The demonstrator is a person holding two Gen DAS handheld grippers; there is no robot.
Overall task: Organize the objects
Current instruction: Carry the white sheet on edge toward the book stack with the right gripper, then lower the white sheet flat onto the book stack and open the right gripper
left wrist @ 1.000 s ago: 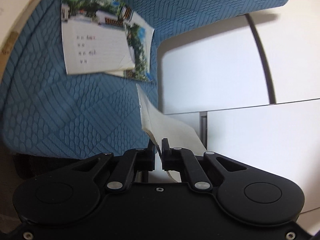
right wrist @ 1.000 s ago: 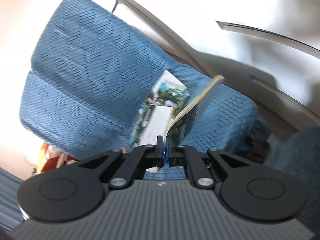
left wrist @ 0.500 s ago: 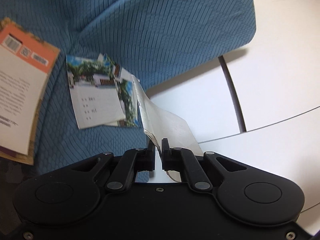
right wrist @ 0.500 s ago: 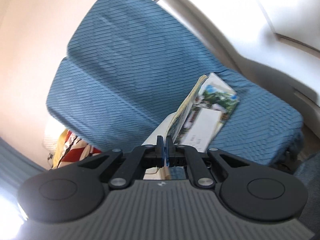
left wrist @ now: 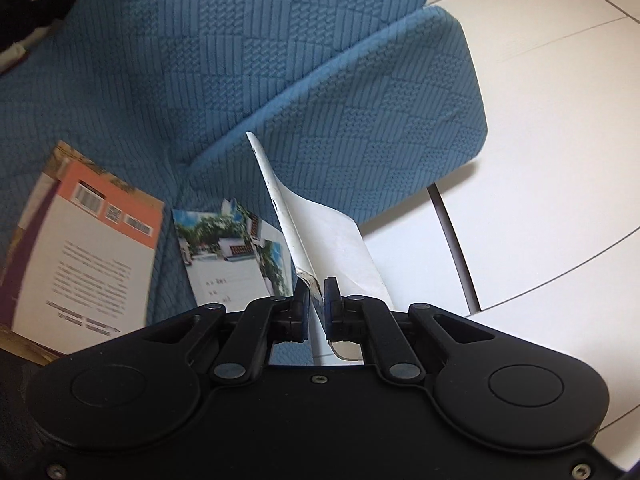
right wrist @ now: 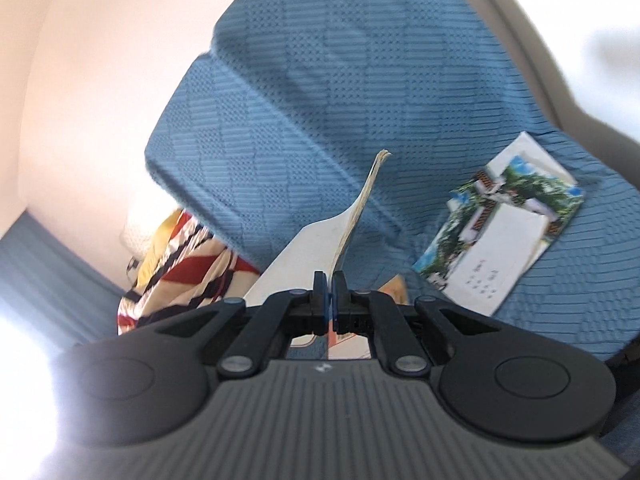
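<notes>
Both grippers are carrying one thin booklet edge-on above the blue sofa cushion [left wrist: 320, 92]. The left gripper [left wrist: 316, 300] is pinching the white booklet [left wrist: 328, 236] near its spine, and the right gripper [right wrist: 330, 296] is clamping its page edge [right wrist: 356, 216]. Its long axis is running straight ahead from both sets of jaws, while the photo-cover booklet [right wrist: 500, 236] is lying flat on the seat, closer to the left gripper.

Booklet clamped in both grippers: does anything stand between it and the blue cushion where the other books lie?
Nothing visible does. The left gripper and right gripper are shut on the thin booklet, held above the blue cushion. The photo-cover booklet and orange-backed book lie flat below.
</notes>
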